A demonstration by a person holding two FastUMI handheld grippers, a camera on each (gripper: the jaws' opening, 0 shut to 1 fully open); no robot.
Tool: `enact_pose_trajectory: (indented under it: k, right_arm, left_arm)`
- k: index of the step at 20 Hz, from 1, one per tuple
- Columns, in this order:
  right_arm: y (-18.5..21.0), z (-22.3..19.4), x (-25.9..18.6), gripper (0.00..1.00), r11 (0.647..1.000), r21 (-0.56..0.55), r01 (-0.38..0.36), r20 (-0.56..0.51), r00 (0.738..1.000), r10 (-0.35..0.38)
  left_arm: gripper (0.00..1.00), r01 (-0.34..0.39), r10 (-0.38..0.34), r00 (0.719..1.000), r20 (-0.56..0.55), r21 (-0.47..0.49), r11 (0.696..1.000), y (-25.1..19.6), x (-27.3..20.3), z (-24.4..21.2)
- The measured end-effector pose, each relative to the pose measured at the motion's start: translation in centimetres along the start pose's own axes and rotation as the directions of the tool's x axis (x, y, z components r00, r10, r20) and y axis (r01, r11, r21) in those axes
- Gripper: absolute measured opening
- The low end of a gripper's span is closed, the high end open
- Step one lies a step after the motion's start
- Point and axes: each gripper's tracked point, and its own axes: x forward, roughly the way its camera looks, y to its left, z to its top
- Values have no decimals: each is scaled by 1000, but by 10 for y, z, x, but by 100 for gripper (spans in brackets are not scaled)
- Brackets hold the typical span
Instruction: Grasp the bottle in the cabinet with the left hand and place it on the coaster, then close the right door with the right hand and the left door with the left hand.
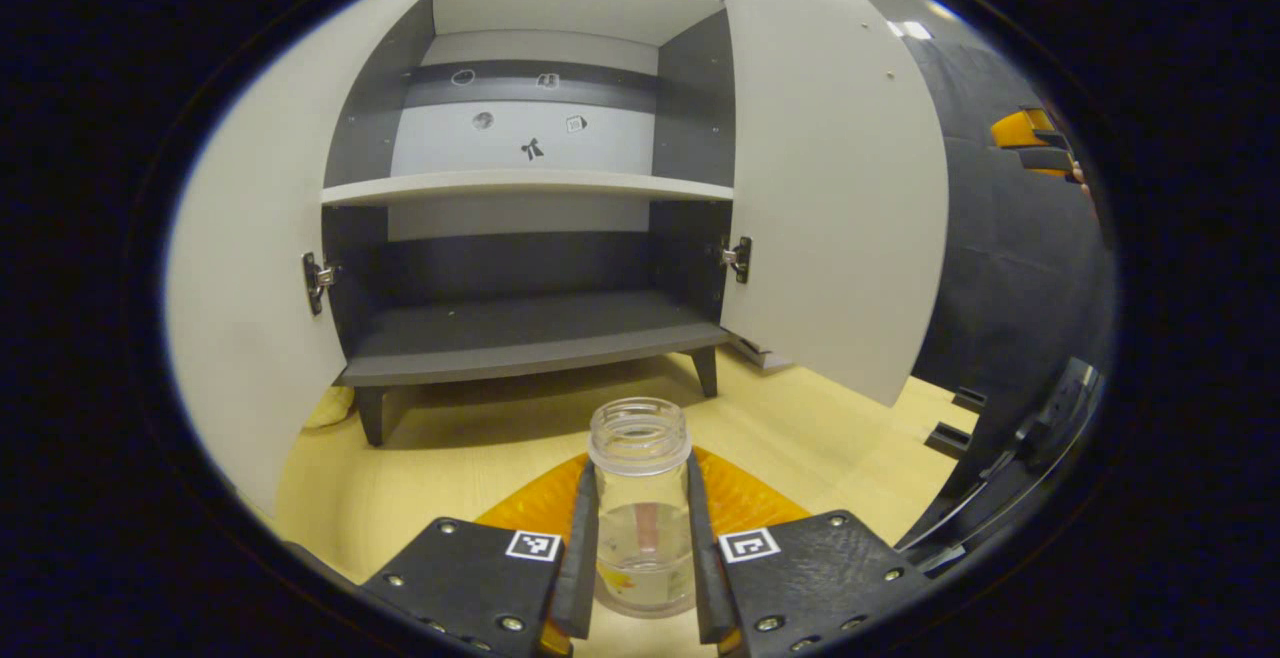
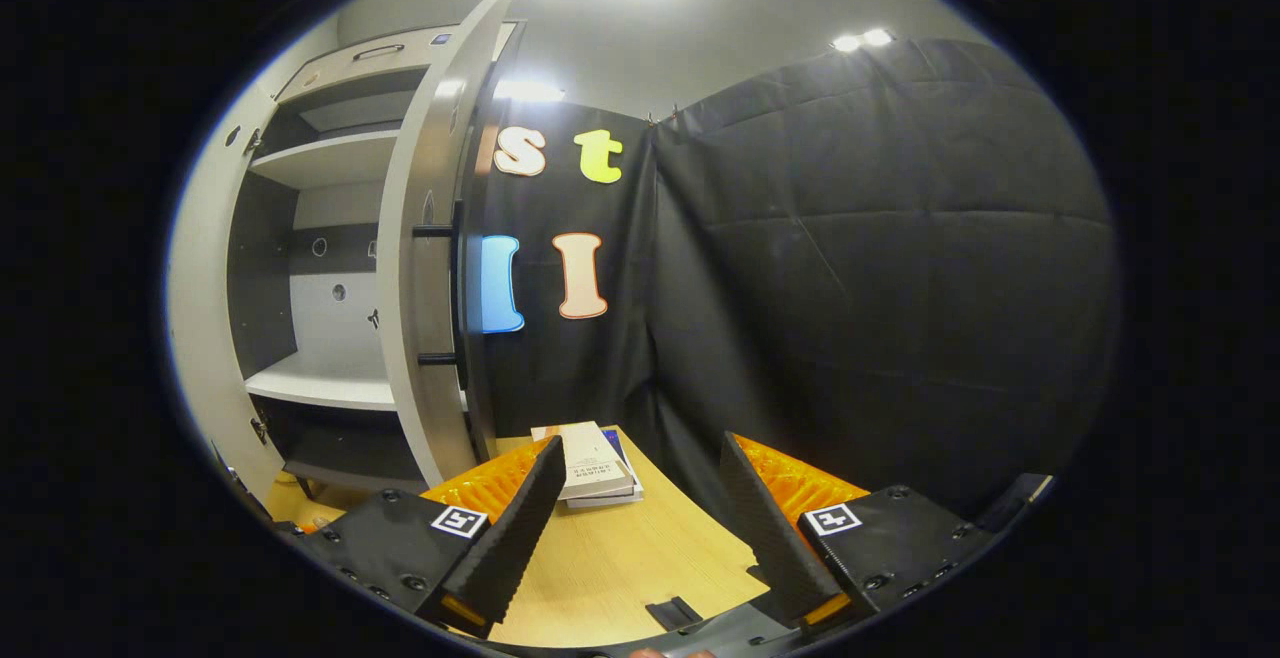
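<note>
A clear, uncapped bottle (image 1: 642,508) stands upright between the fingers of my left gripper (image 1: 642,478), which is shut on its sides, in front of the cabinet over the wooden table. I cannot tell whether its base touches the table. The cabinet (image 1: 530,338) stands with both doors swung out, the left door (image 1: 250,288) and the right door (image 1: 830,188), and its shelves are bare. My right gripper (image 2: 640,458) is open with nothing between its fingers, just right of the right door's edge (image 2: 420,288) and its dark bar handle (image 2: 455,293). The right gripper (image 1: 1040,138) also appears far off in the left gripper view.
A small stack of books (image 2: 595,463) lies on the wooden table (image 2: 620,558) by the black cloth wall, behind the open right door. The cabinet stands on short legs (image 1: 706,370) on the table. A black frame part (image 1: 1040,438) sits at the lower right.
</note>
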Motion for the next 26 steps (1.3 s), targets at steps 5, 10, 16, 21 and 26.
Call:
enact_pose_trajectory:
  k: [5, 10, 16, 21, 26]
  right_arm:
    - [7, -6, 0, 99, 1000, 7, -3, -7, 1000, 3]
    - [12, -10, -3, 99, 1000, 11, 2, -21, 1000, -2]
    - [16, -10, -1, 99, 1000, -3, 8, -15, 1000, -8]
    - [20, -1, 12, 99, 999, 33, -10, -4, 1000, 10]
    - [16, 14, 29, 99, 1000, 21, -22, 6, 1000, 22]
  left_arm:
    - [51, 14, -14, 1000, 0, 12, 1000, -7, -5, -1]
    - [70, 17, -18, 999, -29, -25, 1000, -8, -11, -7]
    - [91, 21, -20, 1000, 9, -40, 999, -7, -37, 18]
    - [91, 4, 3, 995, 100, -68, 998, -3, -93, 74]
    - [91, -108, 128, 978, 167, -124, 986, 31, -142, 142]
